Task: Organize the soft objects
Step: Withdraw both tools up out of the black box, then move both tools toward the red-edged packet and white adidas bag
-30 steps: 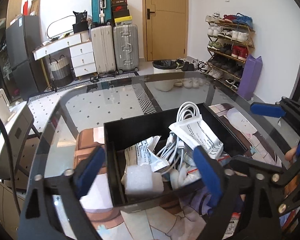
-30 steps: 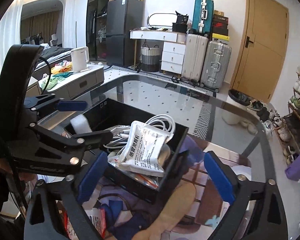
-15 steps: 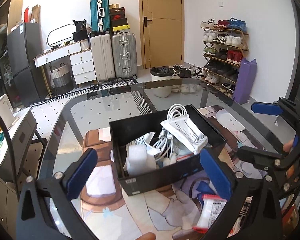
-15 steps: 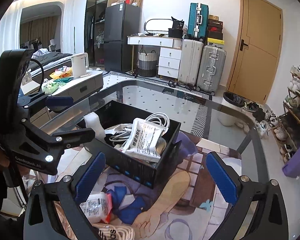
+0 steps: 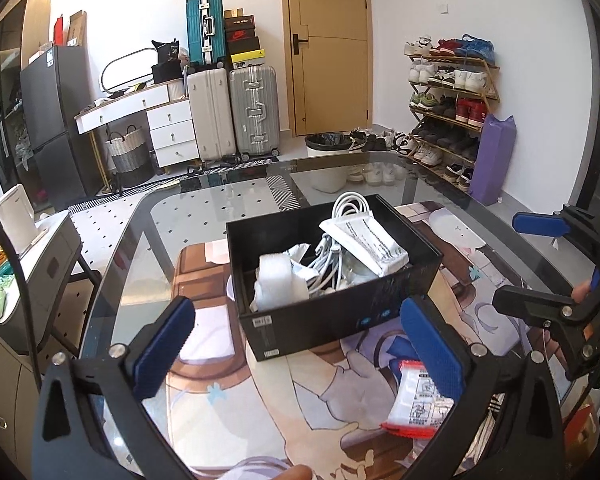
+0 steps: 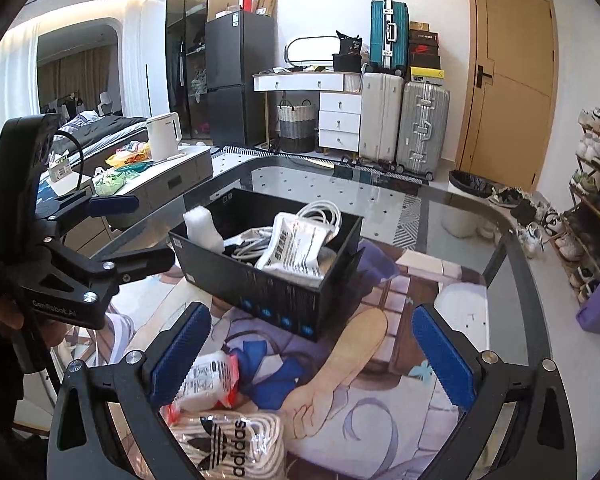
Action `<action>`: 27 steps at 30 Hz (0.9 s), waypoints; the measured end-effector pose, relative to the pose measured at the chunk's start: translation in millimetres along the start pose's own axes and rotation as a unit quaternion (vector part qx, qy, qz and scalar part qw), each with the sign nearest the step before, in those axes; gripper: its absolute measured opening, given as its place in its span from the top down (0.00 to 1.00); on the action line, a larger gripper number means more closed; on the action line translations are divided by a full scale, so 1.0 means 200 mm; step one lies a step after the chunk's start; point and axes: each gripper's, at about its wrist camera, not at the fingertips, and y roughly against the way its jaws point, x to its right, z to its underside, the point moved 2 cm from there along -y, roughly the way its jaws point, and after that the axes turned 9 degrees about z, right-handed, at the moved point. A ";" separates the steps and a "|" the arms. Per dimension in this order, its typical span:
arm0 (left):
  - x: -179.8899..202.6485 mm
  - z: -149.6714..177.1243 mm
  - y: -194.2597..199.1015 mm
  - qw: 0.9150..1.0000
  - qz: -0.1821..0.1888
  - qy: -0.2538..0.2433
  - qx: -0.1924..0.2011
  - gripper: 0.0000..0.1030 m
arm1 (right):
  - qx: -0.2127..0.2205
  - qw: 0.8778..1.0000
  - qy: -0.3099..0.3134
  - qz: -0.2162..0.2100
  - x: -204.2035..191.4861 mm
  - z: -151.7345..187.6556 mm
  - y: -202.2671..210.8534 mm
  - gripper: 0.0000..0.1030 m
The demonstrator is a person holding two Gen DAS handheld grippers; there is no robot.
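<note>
Both tools idle, jaws spread, nothing held.
Your left gripper [image 5: 298,346] and right gripper [image 6: 312,356] face the black rectangular cardboard box [image 5: 336,312] ahead.

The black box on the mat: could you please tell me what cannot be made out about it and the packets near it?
- Black box: its bottom is hidden in both views by white cables and a printed pouch.
- Red-edged packet: partly covered in the left wrist view by the left hand-held gripper; print too small.
- Adidas bag: cut off by the right wrist view's bottom edge.
</note>
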 end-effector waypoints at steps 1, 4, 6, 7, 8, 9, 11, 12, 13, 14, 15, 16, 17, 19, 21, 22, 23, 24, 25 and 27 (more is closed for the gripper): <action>0.00 0.01 0.00 1.000 0.001 0.001 -0.001 0.00 | -0.002 1.000 -0.001 0.000 0.00 0.01 0.00 0.01; 0.01 0.04 0.00 1.000 0.003 0.003 -0.006 0.00 | -0.009 1.000 0.002 0.000 0.00 0.02 -0.01 0.01; 0.01 0.05 0.00 1.000 0.003 0.004 -0.009 0.00 | -0.013 1.000 0.007 0.000 0.00 0.03 -0.01 0.01; 0.01 0.06 0.00 1.000 0.004 0.005 -0.011 0.00 | -0.014 1.000 0.010 0.000 -0.01 0.04 0.00 0.01; 0.01 0.06 0.00 1.000 0.005 0.006 -0.012 0.00 | -0.015 1.000 0.010 0.001 -0.01 0.05 0.00 0.01; 0.02 0.07 0.00 1.000 0.007 0.007 -0.014 0.00 | -0.017 1.000 0.009 0.000 -0.01 0.05 0.01 0.01; 0.03 0.07 0.00 1.000 0.010 0.007 -0.015 0.00 | -0.020 1.000 0.007 0.000 0.00 0.07 0.02 0.01; 0.04 0.08 -0.01 1.000 0.012 0.006 -0.016 0.00 | -0.021 1.000 0.006 0.001 0.00 0.07 0.03 0.01; 0.04 0.08 -0.01 1.000 0.014 0.005 -0.018 0.00 | -0.022 1.000 0.007 0.001 0.00 0.08 0.04 0.01; 0.05 0.09 -0.01 1.000 0.015 0.003 -0.019 0.00 | -0.024 1.000 0.007 0.001 0.00 0.09 0.04 0.01; 0.06 0.09 -0.01 1.000 0.018 0.001 -0.020 0.00 | -0.026 1.000 0.008 0.001 -0.01 0.10 0.05 0.01; 0.06 0.10 0.00 1.000 0.019 0.000 -0.021 0.00 | -0.028 1.000 0.010 0.000 -0.01 0.10 0.05 0.01; 0.07 0.10 0.00 1.000 0.020 0.000 -0.021 0.00 | -0.030 0.999 0.012 -0.001 -0.02 0.11 0.06 0.01; 0.08 0.11 0.00 0.999 0.024 -0.001 -0.024 0.00 | -0.034 0.999 0.015 -0.003 -0.03 0.13 0.06 0.01; 0.09 0.13 0.00 0.999 0.026 -0.002 -0.028 0.00 | -0.039 0.999 0.018 -0.007 -0.04 0.15 0.06 0.01; 0.10 0.14 0.01 0.999 0.029 -0.002 -0.031 0.00 | -0.042 0.999 0.019 -0.007 -0.04 0.16 0.06 0.01; 0.10 0.15 0.01 0.999 0.032 -0.002 -0.033 0.00 | -0.044 0.999 0.020 -0.008 -0.05 0.17 0.06 0.01; 0.11 0.16 0.00 0.999 0.035 -0.003 -0.036 0.00 | -0.046 0.999 0.019 -0.011 -0.05 0.17 0.06 0.01; 0.11 0.17 0.00 0.999 0.038 -0.003 -0.039 0.00 | -0.048 0.999 0.019 -0.012 -0.06 0.18 0.06 0.01; 0.12 0.18 -0.01 0.998 0.043 -0.004 -0.044 0.00 | -0.053 0.998 0.019 -0.012 -0.06 0.20 0.06 0.01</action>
